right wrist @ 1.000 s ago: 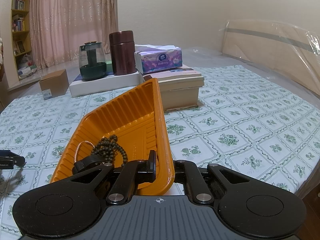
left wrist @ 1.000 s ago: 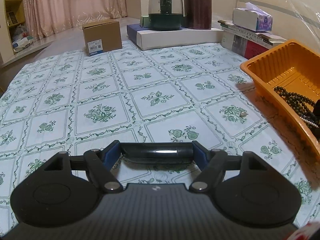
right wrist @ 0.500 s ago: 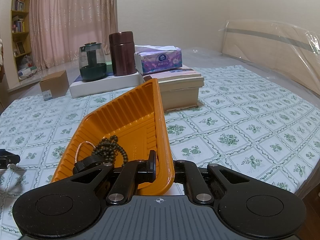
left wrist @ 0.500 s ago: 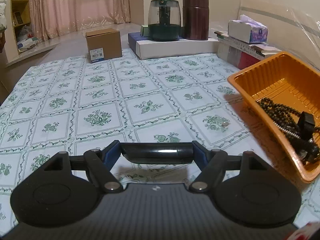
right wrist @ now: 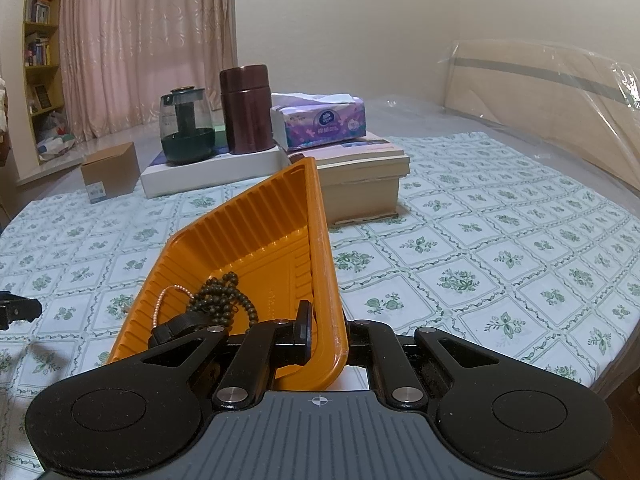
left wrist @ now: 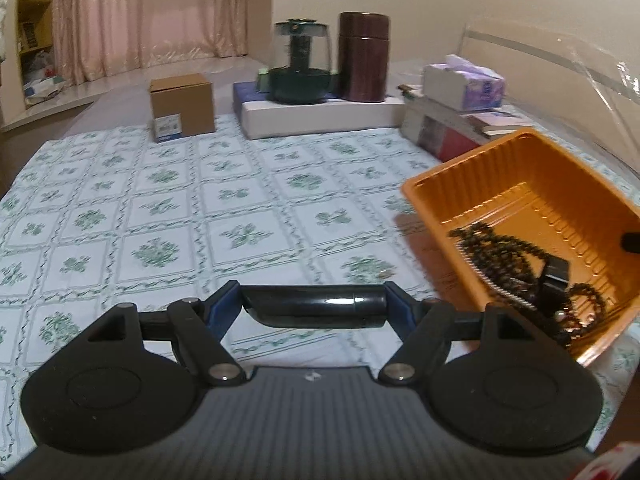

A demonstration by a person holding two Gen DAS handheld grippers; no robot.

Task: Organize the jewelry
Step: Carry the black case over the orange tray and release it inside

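Left wrist view: the left gripper holds a glossy black bangle crosswise, its fingers spread wide and pressing on the two ends. The gripper hangs above a bench covered by a white cloth with green flower squares. To its right sits an orange ribbed tray, lifted at the near side. In the tray lie a dark bead necklace and a thin pearl strand, bunched toward the near corner.

Right wrist view: the right gripper pinches the tray's near right rim, fingers pressed together on the thin wall, one inside and one outside. The tray tilts, its far corner raised. The bead necklace and pearl strand rest low on the tray floor, just beside the inner finger.

Background, both views: a cardboard box, a glass pot and a brown canister on a white flat box, and a tissue pack on stacked books.
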